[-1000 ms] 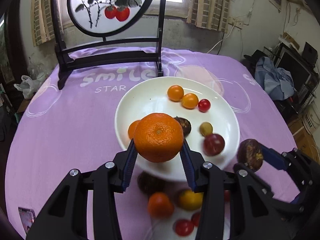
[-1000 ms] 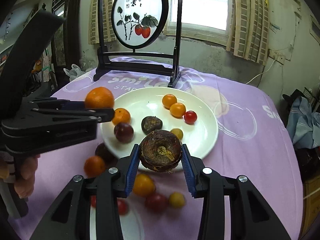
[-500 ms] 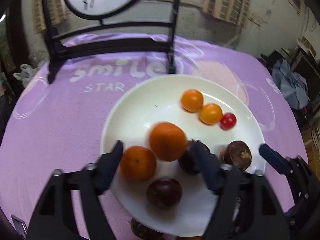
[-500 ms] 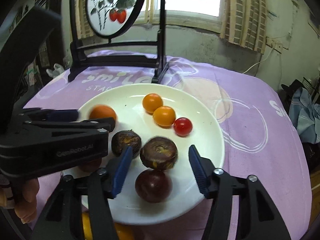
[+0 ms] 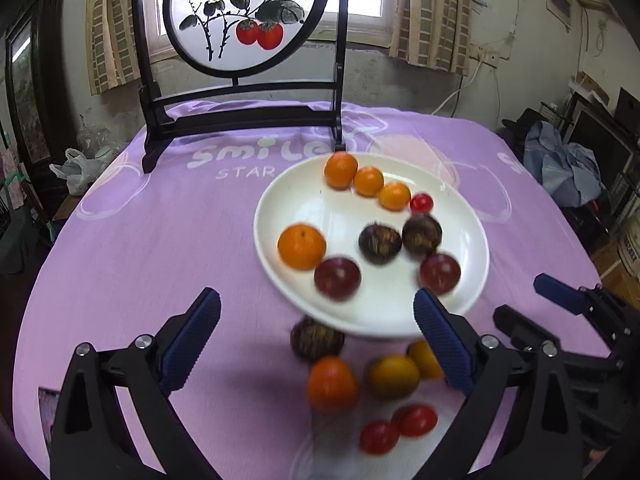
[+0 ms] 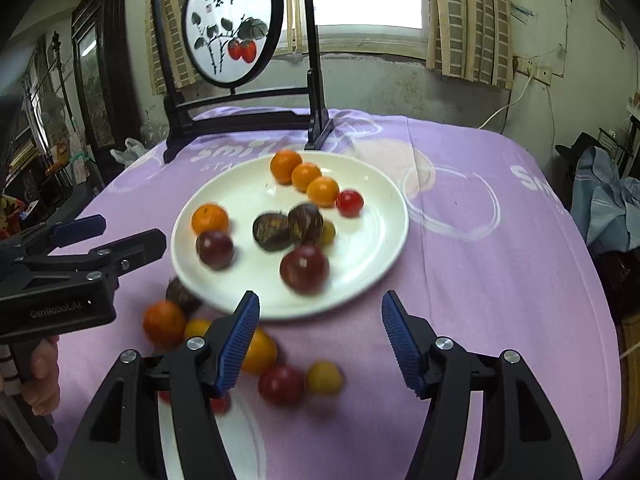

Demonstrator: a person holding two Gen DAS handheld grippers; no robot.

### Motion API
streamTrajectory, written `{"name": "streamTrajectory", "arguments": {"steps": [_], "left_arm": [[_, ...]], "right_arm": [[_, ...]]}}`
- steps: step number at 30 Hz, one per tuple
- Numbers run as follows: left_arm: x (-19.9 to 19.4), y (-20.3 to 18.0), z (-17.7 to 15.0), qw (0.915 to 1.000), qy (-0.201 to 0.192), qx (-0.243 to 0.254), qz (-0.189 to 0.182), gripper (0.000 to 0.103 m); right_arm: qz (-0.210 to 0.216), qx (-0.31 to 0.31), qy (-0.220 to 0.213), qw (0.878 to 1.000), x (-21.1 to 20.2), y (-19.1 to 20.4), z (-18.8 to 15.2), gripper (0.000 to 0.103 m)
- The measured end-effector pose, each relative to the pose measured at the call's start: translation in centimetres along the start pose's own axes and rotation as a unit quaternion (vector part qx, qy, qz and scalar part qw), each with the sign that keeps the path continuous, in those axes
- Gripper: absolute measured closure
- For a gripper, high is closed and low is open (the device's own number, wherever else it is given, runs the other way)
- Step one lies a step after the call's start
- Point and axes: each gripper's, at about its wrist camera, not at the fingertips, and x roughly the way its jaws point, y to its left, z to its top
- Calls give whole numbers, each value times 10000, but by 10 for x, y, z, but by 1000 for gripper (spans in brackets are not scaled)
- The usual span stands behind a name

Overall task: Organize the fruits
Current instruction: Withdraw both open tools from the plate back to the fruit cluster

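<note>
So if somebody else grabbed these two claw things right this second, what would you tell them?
Left gripper and right gripper: both open, holding nothing, near edge of the white plate.
Done: oranges, plums, dark fruits and one cherry tomato sit on the plate.
Left: loose fruit on the purple cloth in front of it, including an orange, a dark fruit and red tomatoes.

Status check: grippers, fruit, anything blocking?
Left gripper open, empty. Right gripper open, empty. Loose fruit on cloth beside white plate. Nothing blocking.

Both wrist views look forward, close, sharing the white plate (image 5: 280, 280) (image 6: 384, 240).
</note>
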Motion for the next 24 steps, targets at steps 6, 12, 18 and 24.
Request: {"name": "streamTrajectory", "arguments": {"steps": [6, 12, 18, 24], "left_arm": [[-12, 16, -44, 9994, 263, -198, -91, 8], [-8, 33, -71, 9985, 416, -358, -64, 8], [0, 48, -79, 9978, 370, -524, -140, 8], [2, 48, -79, 9982, 404, -423, -153, 8]], "right_arm": [[90, -393, 318, 9987, -18, 22, -45, 38], [95, -993, 591, 9933, -15, 60, -77, 39], [131, -959, 771, 9923, -2, 76, -83, 39], [62, -913, 921, 9915, 16, 79, -78, 39]]}}
